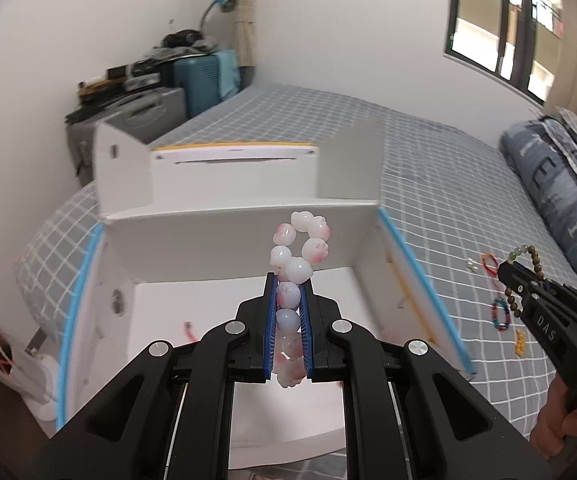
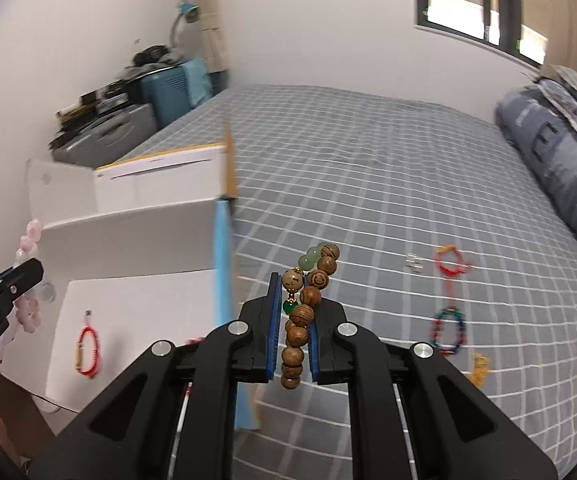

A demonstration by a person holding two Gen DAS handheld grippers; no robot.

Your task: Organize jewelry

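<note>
Presently: two bracelets gripped above bed [image 2: 368, 184] and white box [image 1: 248, 240].
Pink bracelet [image 1: 294, 264] is clamped by left gripper [image 1: 288, 284]; wooden bracelet [image 2: 308, 300] by right gripper [image 2: 293, 286]; lower beads hidden between fingers.

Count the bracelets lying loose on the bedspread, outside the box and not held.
2: a red cord bracelet further out on the checked bedspread, and a multicoloured beaded one nearer the camera. The small clear and yellow pieces beside them are too blurred to name.
</note>
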